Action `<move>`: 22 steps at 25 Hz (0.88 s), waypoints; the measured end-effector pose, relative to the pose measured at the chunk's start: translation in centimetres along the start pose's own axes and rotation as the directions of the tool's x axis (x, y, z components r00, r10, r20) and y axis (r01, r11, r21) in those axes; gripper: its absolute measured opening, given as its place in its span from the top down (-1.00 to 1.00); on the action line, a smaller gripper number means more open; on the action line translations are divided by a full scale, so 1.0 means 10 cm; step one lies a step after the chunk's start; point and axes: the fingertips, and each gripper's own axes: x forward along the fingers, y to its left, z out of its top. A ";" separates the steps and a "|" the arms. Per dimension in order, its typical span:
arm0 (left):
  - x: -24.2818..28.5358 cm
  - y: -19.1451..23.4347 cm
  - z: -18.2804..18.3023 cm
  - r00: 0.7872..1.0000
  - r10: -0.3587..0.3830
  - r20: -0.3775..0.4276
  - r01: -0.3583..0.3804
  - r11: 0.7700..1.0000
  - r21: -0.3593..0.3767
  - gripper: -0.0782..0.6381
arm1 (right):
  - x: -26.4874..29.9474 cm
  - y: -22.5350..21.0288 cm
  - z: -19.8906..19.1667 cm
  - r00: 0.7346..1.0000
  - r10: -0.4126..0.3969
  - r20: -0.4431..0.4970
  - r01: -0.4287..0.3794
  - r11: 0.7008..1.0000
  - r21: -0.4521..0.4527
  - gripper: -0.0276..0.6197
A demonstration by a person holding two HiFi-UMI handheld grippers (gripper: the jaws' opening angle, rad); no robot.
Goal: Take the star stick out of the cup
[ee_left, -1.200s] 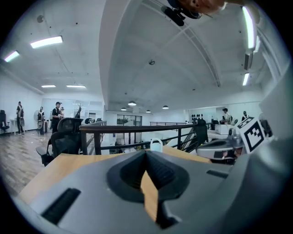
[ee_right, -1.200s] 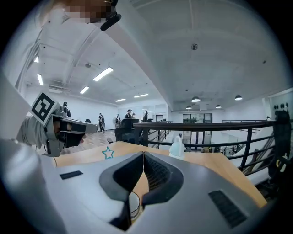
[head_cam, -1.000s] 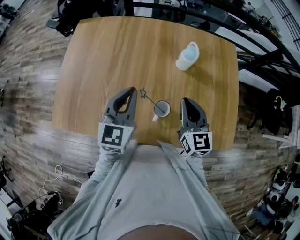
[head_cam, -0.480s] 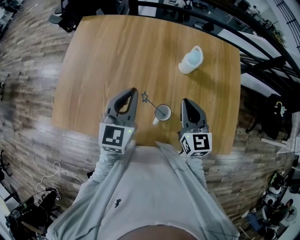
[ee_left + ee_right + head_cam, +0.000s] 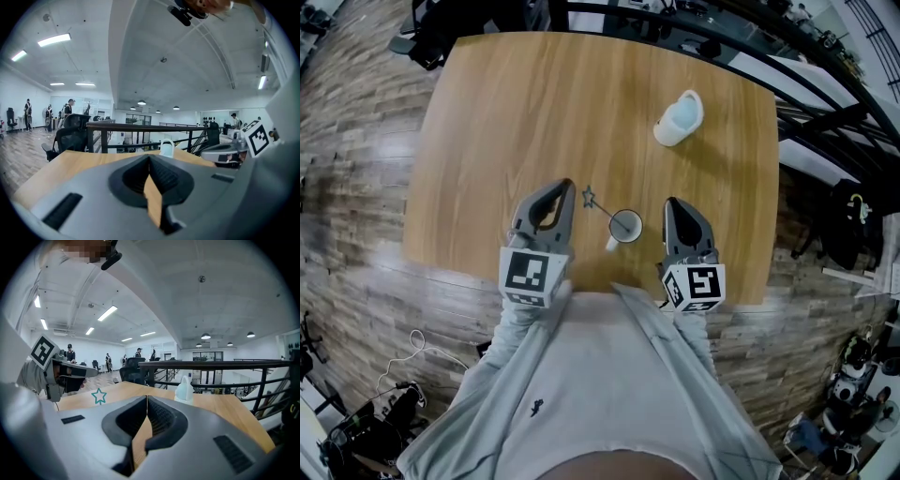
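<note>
A small white cup [image 5: 625, 226] stands near the table's front edge, between my two grippers. The star stick leans out of it to the left, its teal star [image 5: 589, 197] over the wood; the star [image 5: 99, 396] also shows in the right gripper view. My left gripper [image 5: 566, 186] is just left of the star, jaws shut with nothing between them. My right gripper [image 5: 672, 203] is to the right of the cup, jaws also shut and empty. In the left gripper view the left gripper [image 5: 150, 161] points across the table.
A pale blue and white lidded jug [image 5: 678, 118] stands at the table's far right. The round-cornered wooden table [image 5: 534, 112] is ringed by a black railing [image 5: 750, 42] at the back. Wood floor and office clutter lie all around.
Only the head camera shifted slightly. The grippers, cup and stick stay where they were.
</note>
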 end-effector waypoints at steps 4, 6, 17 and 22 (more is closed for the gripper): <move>0.01 -0.01 -0.06 1.000 -0.009 -0.001 0.009 1.000 -0.015 0.73 | 0.00 -0.01 -0.04 1.000 0.002 -0.010 -0.002 1.000 -0.001 0.86; 0.00 -0.02 -0.08 1.000 -0.013 -0.002 0.013 1.000 -0.023 0.73 | 0.00 0.00 -0.06 1.000 0.004 -0.015 -0.004 1.000 -0.001 0.86; -0.03 -0.10 -0.23 0.998 -0.053 0.019 0.055 0.995 -0.083 0.51 | 0.00 0.01 -0.10 1.000 -0.005 -0.029 0.004 1.000 -0.003 0.86; -0.02 -0.22 -0.36 0.995 -0.095 0.012 0.096 0.988 -0.121 0.30 | -0.05 0.02 -0.16 0.999 -0.013 -0.045 0.013 1.000 -0.001 0.86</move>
